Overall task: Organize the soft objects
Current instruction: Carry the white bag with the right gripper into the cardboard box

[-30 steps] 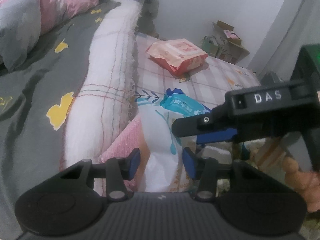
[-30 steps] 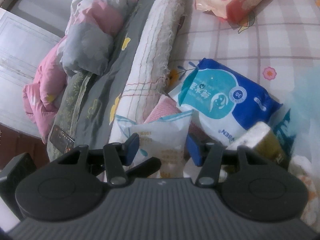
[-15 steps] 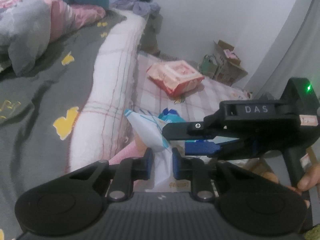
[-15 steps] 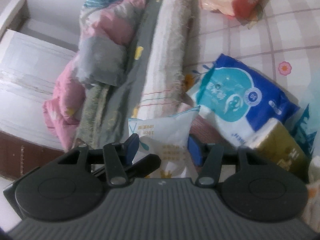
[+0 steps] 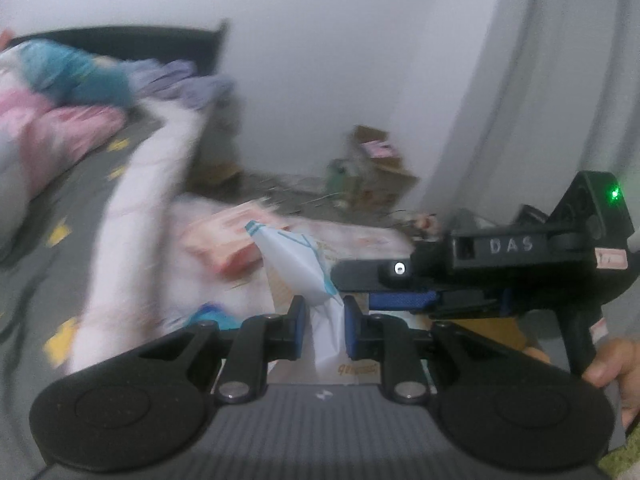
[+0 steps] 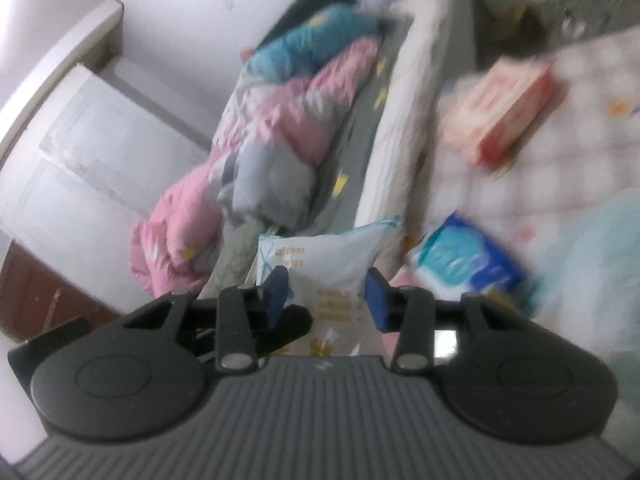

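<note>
A white soft tissue pack (image 5: 296, 260) with blue print hangs in the air above the bed. My left gripper (image 5: 325, 320) is shut on its lower end. My right gripper (image 5: 352, 288) comes in from the right, and a hand (image 5: 612, 364) holds its grip. In the right wrist view the same white pack (image 6: 324, 264) fills the gap of the right gripper (image 6: 326, 294), whose jaws are closing, with the blue pads against its two sides. A blue tissue pack (image 6: 468, 264) and a pink-red pack (image 6: 508, 120) lie on the checked sheet below.
A rolled white blanket (image 5: 136, 216) runs along the bed beside a grey sheet. A pink and grey quilt (image 6: 280, 140) is heaped at the far side. Cardboard boxes (image 5: 372, 172) stand on the floor by the wall. Something pale teal (image 6: 592, 248) lies at the right.
Both grippers have risen with the white pack, which now hangs above the bed. The left jaws shut on it early on, and the right jaws have narrowed onto its sides.
</note>
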Available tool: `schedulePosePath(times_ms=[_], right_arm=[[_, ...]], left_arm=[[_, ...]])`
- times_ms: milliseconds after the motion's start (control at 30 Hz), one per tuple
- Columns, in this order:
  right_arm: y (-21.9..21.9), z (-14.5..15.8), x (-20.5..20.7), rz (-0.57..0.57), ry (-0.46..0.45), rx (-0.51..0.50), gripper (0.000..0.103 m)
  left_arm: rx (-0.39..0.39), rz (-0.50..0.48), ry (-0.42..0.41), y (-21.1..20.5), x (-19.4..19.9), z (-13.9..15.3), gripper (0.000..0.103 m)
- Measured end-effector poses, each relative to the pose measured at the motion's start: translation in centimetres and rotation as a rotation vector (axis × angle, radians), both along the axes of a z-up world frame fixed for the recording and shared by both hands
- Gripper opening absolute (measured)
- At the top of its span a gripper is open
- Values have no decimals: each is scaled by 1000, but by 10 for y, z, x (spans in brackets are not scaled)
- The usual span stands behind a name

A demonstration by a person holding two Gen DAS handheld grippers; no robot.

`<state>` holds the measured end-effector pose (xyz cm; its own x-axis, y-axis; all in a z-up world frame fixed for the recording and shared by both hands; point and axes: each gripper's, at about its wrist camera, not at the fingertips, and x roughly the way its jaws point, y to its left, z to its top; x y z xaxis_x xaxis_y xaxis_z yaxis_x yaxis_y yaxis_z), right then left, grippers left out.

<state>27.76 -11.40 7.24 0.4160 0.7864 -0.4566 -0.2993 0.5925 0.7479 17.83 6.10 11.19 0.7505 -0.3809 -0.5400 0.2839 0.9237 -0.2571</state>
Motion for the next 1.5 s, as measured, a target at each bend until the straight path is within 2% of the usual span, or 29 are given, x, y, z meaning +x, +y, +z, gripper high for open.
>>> schedulePosePath(times_ms=[33,167,300,400,533,733,933,1100,1333,1433,1500], right_arm=[[-18,8,-4,-27,-18,-18,34],[-89,23,-14,-135,-34,-40,33],[-165,23,-20,-260,-21,-84,33],[-219,8,-14,-333,35,-102,33],[-272,-27,3,-395,132,-128,33],[-316,-76,38,-430,217,-177,33],[-330,-120,79,-431,258,-269,33],[-340,-152,98,-446,307,-289,33],[-340,-124,92,-453,215,-288,33],[-334,-121,97,-428,220,-260,33],[-327,-129,102,-406,248,-234,33]], left_arm=[[-5,-32,-3,-15,4,3,20],[-18,-158,7,-82,27,5,20],[-32,-262,69,-152,58,-9,20],[-21,-312,133,-200,84,-29,20],[8,-343,225,-251,119,-62,20],[87,-361,312,-302,157,-100,21],[162,-369,353,-326,176,-128,40],[167,-369,340,-321,172,-123,42],[163,-367,286,-294,158,-93,47],[157,-342,275,-278,153,-83,51],[162,-323,270,-268,150,-78,53]])
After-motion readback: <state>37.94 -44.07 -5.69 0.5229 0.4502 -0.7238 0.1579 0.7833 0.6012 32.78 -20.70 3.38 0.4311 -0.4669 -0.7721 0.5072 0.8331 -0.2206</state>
